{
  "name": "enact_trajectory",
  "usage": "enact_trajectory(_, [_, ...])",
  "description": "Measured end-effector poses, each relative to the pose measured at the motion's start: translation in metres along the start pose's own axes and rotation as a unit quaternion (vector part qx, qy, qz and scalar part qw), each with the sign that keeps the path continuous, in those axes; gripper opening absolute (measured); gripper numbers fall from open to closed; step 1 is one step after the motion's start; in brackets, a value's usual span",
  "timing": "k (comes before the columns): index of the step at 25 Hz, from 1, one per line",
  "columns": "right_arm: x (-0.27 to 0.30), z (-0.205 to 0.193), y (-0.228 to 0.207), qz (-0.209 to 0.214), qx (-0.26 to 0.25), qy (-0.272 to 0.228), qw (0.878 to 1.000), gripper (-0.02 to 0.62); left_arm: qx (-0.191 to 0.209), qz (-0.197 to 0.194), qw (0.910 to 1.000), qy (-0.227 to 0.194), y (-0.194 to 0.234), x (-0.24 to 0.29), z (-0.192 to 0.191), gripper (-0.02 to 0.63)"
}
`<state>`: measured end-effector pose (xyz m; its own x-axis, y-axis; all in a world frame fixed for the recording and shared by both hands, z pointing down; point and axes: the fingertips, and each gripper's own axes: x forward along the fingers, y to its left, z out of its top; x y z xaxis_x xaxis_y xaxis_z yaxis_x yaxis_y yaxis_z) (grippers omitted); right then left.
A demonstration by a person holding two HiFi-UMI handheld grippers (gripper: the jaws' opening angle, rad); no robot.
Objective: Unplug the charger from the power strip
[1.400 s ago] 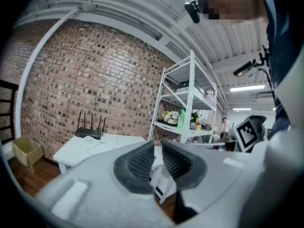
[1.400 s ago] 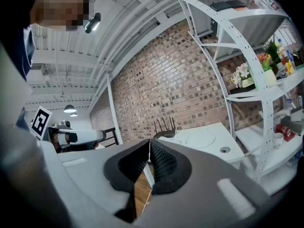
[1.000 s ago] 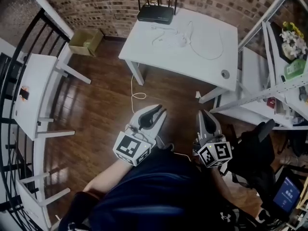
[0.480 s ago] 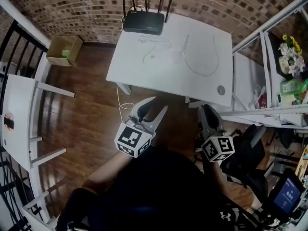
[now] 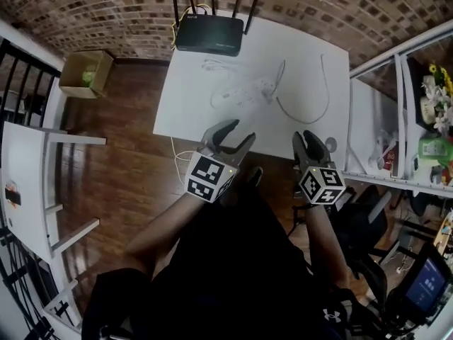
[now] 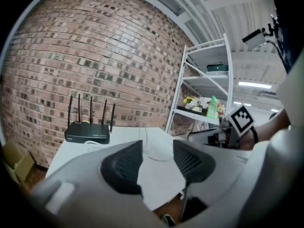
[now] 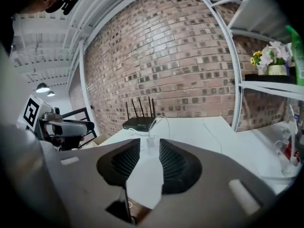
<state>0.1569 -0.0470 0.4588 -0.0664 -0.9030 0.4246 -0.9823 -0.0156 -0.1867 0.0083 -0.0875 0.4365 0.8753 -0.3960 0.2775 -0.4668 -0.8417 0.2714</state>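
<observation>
At near edge of tabletop, approaching with left gripper and right gripper, jaws just opened, apart, empty. Next, likely: brace power strip, clamp charger, pull straight out.

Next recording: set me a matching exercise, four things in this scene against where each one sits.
Things
1. black four-antenna router
2. white power strip
3. brown cardboard box
4. green plastic bottle

Places
A. on the wooden floor
B. on the white metal shelf
C. middle of the white table
D. back edge of that table, by the brick wall

Pairs: 1-D, 2-C, 3-A, 4-B
</observation>
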Motion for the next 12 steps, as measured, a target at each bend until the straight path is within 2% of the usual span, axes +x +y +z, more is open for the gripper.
enact_trajectory(7, [0.098, -0.018, -0.038, 0.078, -0.016, 0.057, 0.995, 0.138, 0.034, 0.047, 0.9957, 0.073, 0.021, 0.072, -0.025, 0.261])
enact_trajectory(12, [0.166, -0.036, -0.054, 0.144, -0.066, 0.112, 0.981, 0.137, 0.096, 0.076, 0.9836, 0.133, 0.031, 0.123, -0.046, 0.301])
